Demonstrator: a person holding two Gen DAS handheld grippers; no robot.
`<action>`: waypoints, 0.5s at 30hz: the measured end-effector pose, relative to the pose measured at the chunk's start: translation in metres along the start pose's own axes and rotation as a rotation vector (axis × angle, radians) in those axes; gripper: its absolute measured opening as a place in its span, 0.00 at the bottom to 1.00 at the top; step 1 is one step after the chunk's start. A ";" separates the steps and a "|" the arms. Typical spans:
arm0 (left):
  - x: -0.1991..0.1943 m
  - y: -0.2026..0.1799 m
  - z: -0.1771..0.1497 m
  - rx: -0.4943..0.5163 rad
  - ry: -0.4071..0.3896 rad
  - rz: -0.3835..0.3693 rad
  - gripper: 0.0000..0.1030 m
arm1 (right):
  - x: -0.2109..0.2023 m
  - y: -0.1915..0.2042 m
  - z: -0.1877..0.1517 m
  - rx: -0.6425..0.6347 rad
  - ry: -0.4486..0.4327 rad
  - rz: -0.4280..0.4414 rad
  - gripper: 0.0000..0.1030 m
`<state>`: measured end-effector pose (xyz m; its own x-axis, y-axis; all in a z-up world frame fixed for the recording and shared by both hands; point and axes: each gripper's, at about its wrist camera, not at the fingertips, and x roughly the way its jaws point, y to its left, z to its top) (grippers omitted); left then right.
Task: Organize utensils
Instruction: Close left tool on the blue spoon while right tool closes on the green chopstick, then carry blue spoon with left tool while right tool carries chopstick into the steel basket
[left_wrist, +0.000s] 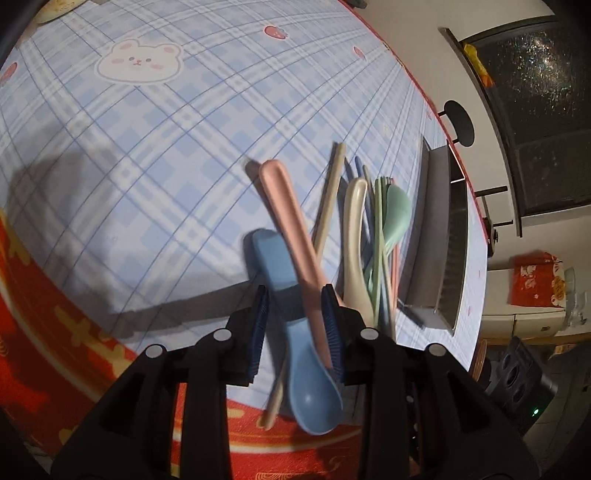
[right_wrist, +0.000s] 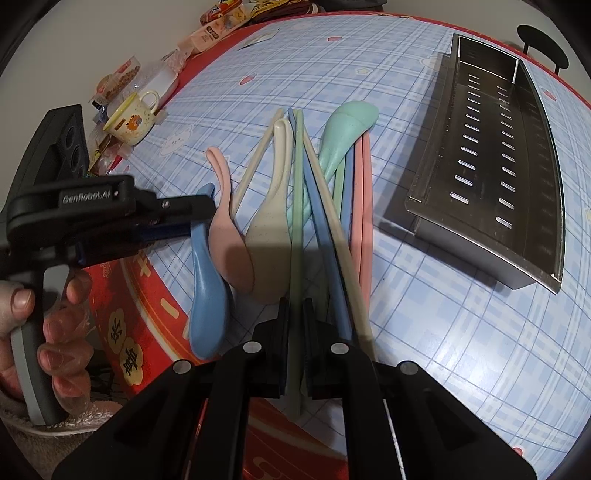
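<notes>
left gripper (left_wrist: 295, 317) part open around blue spoon (left_wrist: 295, 332), pads apart. right gripper (right_wrist: 295, 343) clamps green chopstick (right_wrist: 296, 221). metal tray (right_wrist: 491, 155) far right, clear cloth between. "genrobot.ai" on the left gripper's body.

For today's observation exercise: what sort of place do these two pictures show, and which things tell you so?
Probably a home dining or kitchen table: a cartoon-print plaid tablecloth, pastel spoons and chopsticks beside a metal utensil tray, and a mug among snack packets.
</notes>
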<state>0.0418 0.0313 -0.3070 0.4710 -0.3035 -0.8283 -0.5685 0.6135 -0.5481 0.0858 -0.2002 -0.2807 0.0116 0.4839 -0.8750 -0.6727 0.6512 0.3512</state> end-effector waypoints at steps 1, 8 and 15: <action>0.000 -0.001 0.000 0.004 0.000 -0.001 0.30 | 0.000 0.000 0.000 0.000 0.000 0.000 0.07; 0.002 0.001 -0.009 0.016 0.020 -0.031 0.18 | 0.001 -0.002 0.000 0.025 -0.001 0.012 0.07; -0.007 -0.009 -0.015 0.073 0.017 -0.048 0.17 | 0.003 -0.003 0.004 0.037 -0.009 0.014 0.07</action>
<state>0.0333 0.0168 -0.2980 0.4846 -0.3454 -0.8037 -0.4946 0.6496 -0.5774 0.0905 -0.1986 -0.2826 0.0086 0.4983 -0.8670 -0.6451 0.6652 0.3759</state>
